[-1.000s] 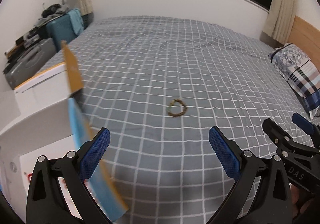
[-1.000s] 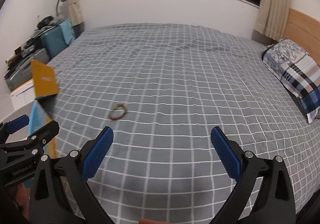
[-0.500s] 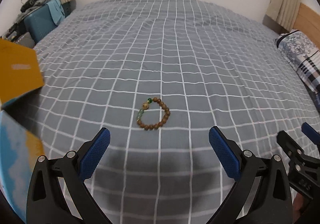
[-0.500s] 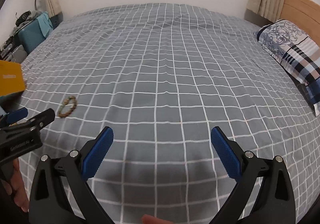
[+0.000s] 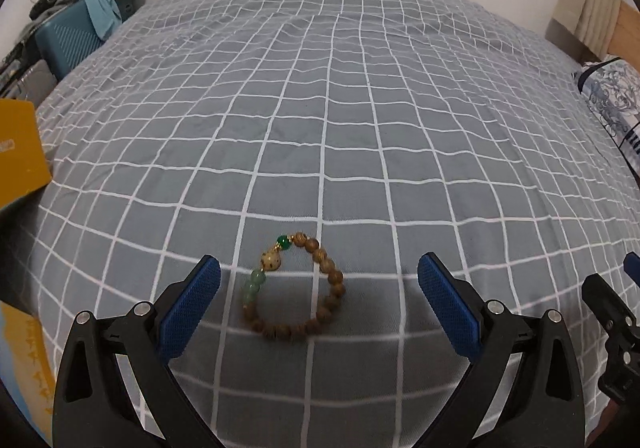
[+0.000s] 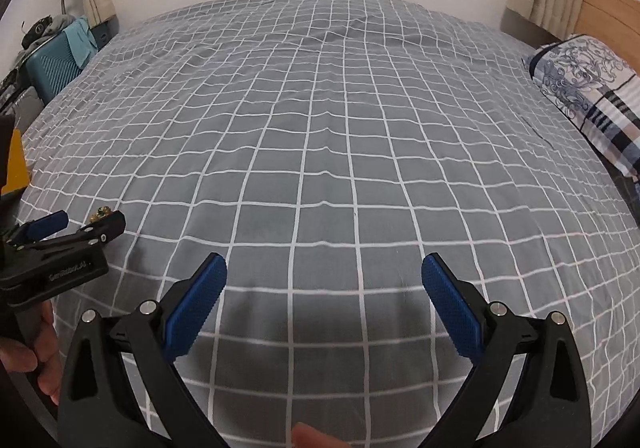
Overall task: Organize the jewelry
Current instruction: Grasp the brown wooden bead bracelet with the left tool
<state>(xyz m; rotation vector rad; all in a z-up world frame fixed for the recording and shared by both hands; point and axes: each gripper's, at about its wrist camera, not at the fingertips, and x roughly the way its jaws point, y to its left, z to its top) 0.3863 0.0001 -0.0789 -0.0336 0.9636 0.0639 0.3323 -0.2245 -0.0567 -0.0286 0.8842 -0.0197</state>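
Note:
A bracelet (image 5: 294, 288) of brown wooden beads with a few green beads and one speckled cream bead lies flat on the grey checked bedspread (image 5: 360, 120). My left gripper (image 5: 318, 302) is open and hovers right over it, with the bracelet between the two blue pads. In the right wrist view only a bit of the bracelet (image 6: 102, 212) shows behind the left gripper (image 6: 72, 226). My right gripper (image 6: 323, 306) is open and empty over bare bedspread (image 6: 340, 128), to the right of the left gripper.
A yellow and blue box (image 5: 18, 156) stands at the bed's left edge. A teal suitcase (image 5: 68, 44) and clutter sit beyond the far left corner. A patterned pillow (image 6: 592, 96) lies at the right by the wooden headboard (image 6: 612, 12).
Both grippers have moved forward and down toward the bed. The bracelet has come from mid-view to between the left gripper's pads. The box has slid off to the left edge.

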